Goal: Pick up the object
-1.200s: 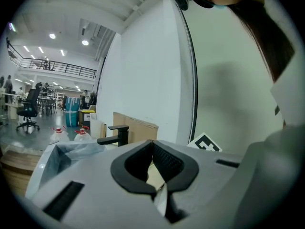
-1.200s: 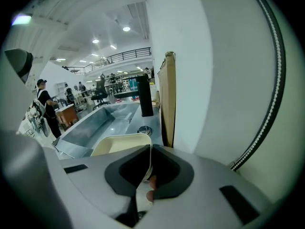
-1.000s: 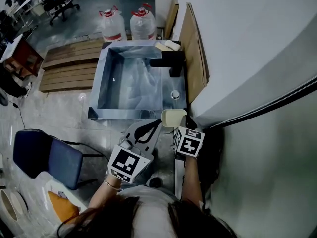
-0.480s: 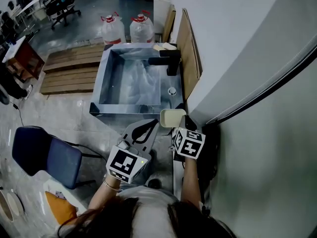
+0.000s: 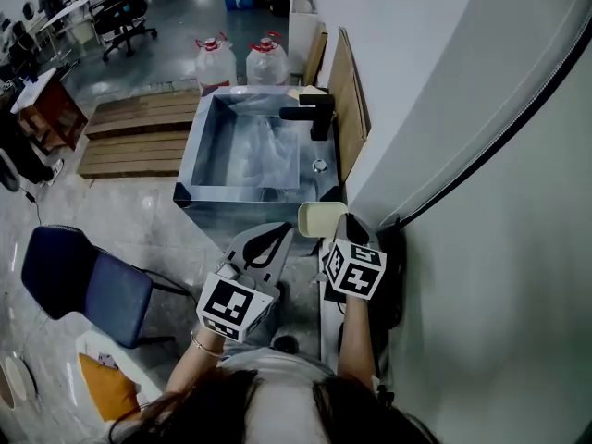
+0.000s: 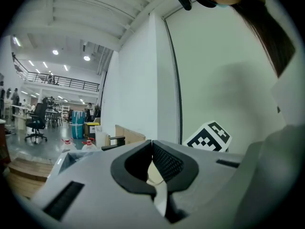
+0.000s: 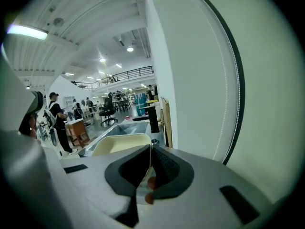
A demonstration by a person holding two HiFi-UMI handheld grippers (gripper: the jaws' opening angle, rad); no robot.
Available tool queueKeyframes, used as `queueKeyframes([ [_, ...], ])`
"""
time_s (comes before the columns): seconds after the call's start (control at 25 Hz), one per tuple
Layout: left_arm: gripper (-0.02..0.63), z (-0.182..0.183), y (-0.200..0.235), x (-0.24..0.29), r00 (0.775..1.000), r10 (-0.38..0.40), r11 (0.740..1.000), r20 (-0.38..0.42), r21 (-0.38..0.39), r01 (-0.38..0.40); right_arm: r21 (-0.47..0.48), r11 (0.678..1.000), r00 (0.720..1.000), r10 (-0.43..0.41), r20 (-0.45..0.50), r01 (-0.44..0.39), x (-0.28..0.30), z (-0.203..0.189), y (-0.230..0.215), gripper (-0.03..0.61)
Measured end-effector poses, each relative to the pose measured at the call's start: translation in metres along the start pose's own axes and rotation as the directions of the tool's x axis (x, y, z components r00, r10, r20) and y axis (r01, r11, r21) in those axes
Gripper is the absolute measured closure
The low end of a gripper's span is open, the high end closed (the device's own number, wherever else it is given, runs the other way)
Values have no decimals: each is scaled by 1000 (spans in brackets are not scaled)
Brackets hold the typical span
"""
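In the head view a cream, square-edged dish hangs in the air just in front of the metal sink. My right gripper is shut on the dish's right rim. The right gripper view shows the same dish straight ahead, its rim pinched between the jaws of my right gripper. Left of the dish, my left gripper has its jaws together and holds nothing. Seen in its own view, the left gripper is shut, and a sliver of cream shows behind the pads.
A black faucet stands at the sink's far right corner. Two water bottles and wooden pallets lie beyond it. A wooden board leans on the white wall at the right. A blue chair stands at the left.
Both grippers and the dish keep their places in the view. The sink has drifted slightly up and away from the dish.
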State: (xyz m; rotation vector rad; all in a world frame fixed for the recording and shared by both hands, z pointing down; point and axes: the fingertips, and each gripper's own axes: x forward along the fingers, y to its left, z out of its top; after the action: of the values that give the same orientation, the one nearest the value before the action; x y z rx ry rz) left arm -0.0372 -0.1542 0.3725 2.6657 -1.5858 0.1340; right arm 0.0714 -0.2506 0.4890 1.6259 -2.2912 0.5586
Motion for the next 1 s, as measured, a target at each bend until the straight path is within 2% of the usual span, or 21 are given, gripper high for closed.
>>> queueKeyframes([
  [0.48,604,14,-38,-49,999,28,1000,44,9,-29,-16,999,995,30,92,-29,-71,11,13,545],
  [1.0,606,18,-66,-87,996,81,996,48,24,-82,-29,997,985,74,159,-70,-131,16,22,545],
])
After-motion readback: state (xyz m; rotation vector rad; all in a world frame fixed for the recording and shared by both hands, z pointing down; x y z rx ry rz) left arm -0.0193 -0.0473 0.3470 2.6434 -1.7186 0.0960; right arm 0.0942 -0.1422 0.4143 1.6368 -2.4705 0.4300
